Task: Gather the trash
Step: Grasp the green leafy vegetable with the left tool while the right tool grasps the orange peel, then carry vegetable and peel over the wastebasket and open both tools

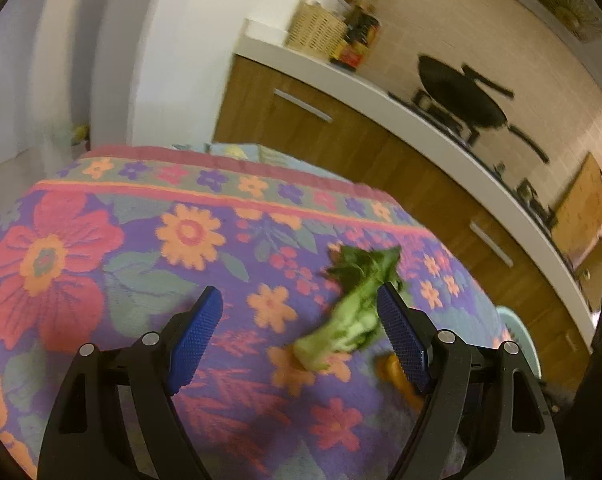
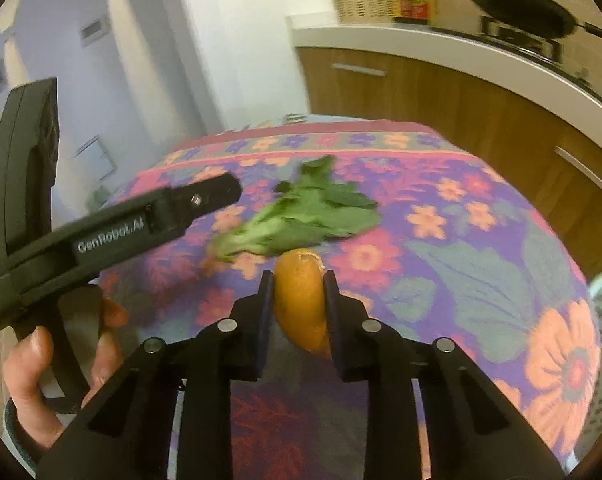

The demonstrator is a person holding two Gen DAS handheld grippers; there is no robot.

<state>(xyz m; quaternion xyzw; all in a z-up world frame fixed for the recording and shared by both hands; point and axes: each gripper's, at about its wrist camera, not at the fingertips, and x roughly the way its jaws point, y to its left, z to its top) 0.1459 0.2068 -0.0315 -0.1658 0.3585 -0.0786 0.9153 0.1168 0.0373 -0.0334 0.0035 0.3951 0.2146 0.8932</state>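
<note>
Keep the right claw (image 2: pixel 297 304) clamped on the orange peel (image 2: pixel 301 300) just above the cloth (image 2: pixel 481 240), then settle the wide-open, empty left claw (image 1: pixel 301 320) squarely astride the greens (image 1: pixel 349 308) lying there before squeezing

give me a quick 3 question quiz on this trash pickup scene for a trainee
1. True or false: the right gripper is shut on the orange peel.
2. The left gripper is: A) clamped on the leafy green, B) open, C) shut on nothing.
3. What does the leafy green stalk lie on?

Key:
1. True; both pads press its sides.
2. B; the jaws stand wide, with the green near the right-hand pad but not squeezed.
3. The floral tablecloth, just beyond the peel.
</note>
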